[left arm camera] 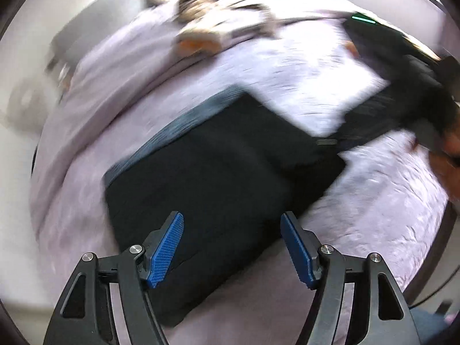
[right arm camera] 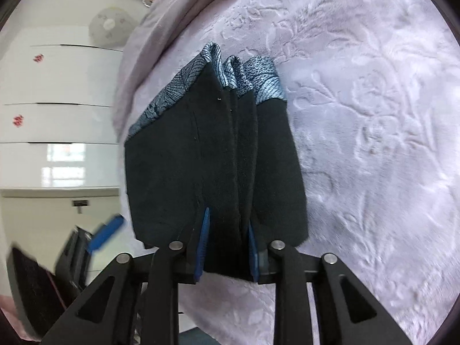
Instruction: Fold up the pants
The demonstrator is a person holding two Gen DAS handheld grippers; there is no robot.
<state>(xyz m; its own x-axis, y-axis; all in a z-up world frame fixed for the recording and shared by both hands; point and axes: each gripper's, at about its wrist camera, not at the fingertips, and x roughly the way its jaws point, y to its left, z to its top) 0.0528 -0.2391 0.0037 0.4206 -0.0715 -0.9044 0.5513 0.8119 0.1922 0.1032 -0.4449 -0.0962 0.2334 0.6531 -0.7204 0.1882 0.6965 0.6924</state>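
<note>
The black pants [left arm camera: 224, 169], with a blue patterned waistband lining [right arm camera: 267, 83], lie folded on a lilac embossed bedspread [right arm camera: 373, 115]. My left gripper [left arm camera: 231, 221] hovers open over the near end of the folded pants, and its blue pads [left arm camera: 166, 250] hold nothing. That view is blurred. My right gripper [right arm camera: 228, 221] is shut on a bunch of the black fabric, which fills the gap between its pads. In the right wrist view, a blurred blue pad of the left gripper [right arm camera: 106, 235] shows at lower left. A person's hand [left arm camera: 445, 155] is at the right edge.
White drawers [right arm camera: 57, 86] and a round fan [right arm camera: 110, 26] stand past the bed's left edge. A blurred brown and white object [left arm camera: 207, 28] lies at the far end of the bed. Open bedspread stretches to the right of the pants.
</note>
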